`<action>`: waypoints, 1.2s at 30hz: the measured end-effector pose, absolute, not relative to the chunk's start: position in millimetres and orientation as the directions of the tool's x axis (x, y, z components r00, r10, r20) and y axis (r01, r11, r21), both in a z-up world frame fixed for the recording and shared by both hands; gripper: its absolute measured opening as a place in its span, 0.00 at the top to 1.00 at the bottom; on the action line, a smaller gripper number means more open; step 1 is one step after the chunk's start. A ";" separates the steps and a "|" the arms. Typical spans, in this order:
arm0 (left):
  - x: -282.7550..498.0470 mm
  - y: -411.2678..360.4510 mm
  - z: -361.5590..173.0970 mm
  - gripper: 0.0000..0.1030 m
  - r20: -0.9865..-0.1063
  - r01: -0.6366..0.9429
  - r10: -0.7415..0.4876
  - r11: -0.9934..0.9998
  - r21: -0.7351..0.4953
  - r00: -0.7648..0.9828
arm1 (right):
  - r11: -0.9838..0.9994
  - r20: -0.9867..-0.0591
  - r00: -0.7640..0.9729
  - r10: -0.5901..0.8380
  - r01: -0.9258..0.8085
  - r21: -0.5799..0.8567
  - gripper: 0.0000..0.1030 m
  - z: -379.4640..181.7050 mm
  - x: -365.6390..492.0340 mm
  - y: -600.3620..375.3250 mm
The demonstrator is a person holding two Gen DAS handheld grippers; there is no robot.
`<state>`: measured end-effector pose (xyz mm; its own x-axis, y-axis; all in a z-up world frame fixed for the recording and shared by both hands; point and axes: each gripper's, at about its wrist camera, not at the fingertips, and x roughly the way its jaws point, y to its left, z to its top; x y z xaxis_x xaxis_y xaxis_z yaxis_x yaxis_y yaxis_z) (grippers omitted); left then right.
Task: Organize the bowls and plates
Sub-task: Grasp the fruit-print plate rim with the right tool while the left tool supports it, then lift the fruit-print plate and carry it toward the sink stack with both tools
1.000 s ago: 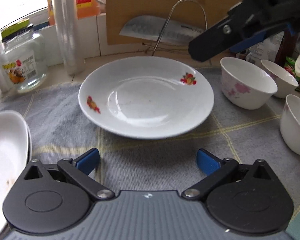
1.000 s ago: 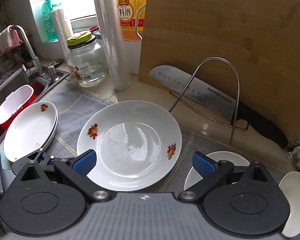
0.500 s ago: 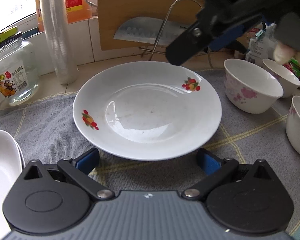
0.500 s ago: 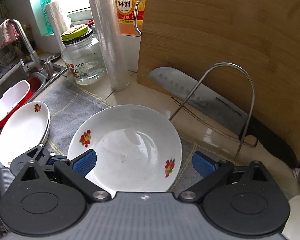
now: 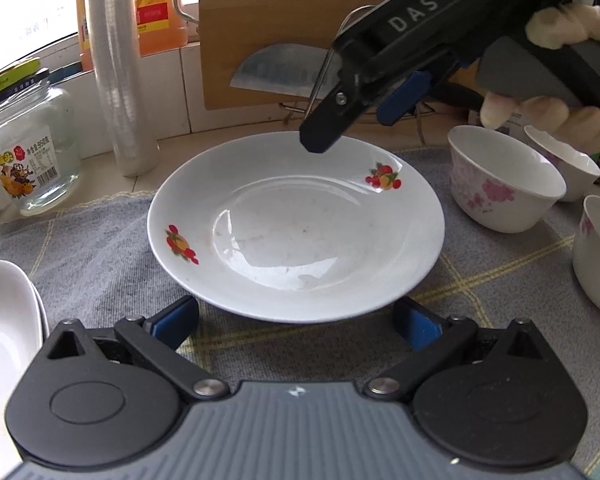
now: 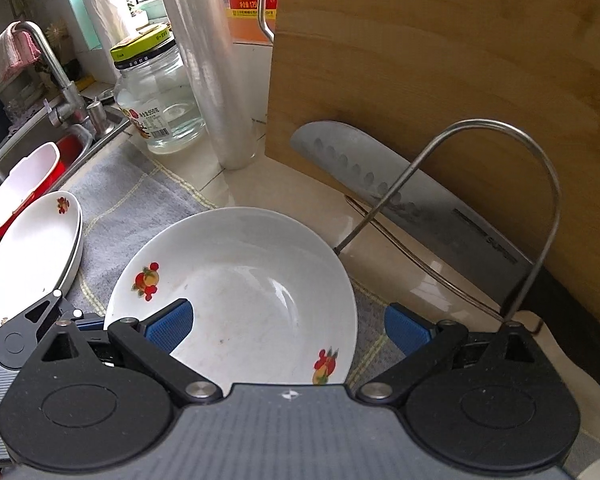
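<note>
A white plate (image 5: 296, 224) with two fruit prints lies on the grey cloth, and the right wrist view shows the same plate (image 6: 252, 280) from its far side. My left gripper (image 5: 296, 322) is open, its blue pads level with the plate's near rim and wider than it, not touching. My right gripper (image 5: 360, 120) hangs open just above the far rim. In its own view the right gripper (image 6: 286, 330) has one pad over the plate and the other past the rim. Three white bowls (image 5: 500, 180) stand to the right. Stacked plates (image 6: 32, 256) lie to the left.
A wooden cutting board (image 6: 440, 60), a cleaver (image 6: 400, 200) and a wire rack (image 6: 500, 184) stand behind the plate. A glass jar (image 6: 156, 96), a cling film roll (image 6: 212, 60) and an orange bottle (image 5: 156, 4) line the back. The sink (image 6: 16, 152) lies far left.
Both grippers have closed in on the fruit-print plate. The left one moved forward to its near rim; the right one came down and leftward over its far rim.
</note>
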<state>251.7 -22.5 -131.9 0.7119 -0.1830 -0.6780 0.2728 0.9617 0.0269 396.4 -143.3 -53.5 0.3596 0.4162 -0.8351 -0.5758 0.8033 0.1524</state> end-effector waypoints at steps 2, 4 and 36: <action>253.1 -22.5 -132.0 0.00 -0.679 0.270 -0.180 0.962 0.027 0.711 | 0.800 -0.837 0.348 0.422 -0.578 0.163 0.00 -56.2 401.7 -143.0; 254.2 -22.6 -132.0 0.00 -0.681 0.272 -0.181 0.962 0.027 0.710 | 0.797 -0.840 0.336 0.426 -0.578 0.173 0.00 -59.5 406.6 -142.3; 256.8 -19.4 -133.6 0.01 -0.662 0.272 -0.189 0.962 0.024 0.726 | 0.716 -0.837 0.203 0.508 -0.640 0.280 0.00 -79.0 435.1 -126.4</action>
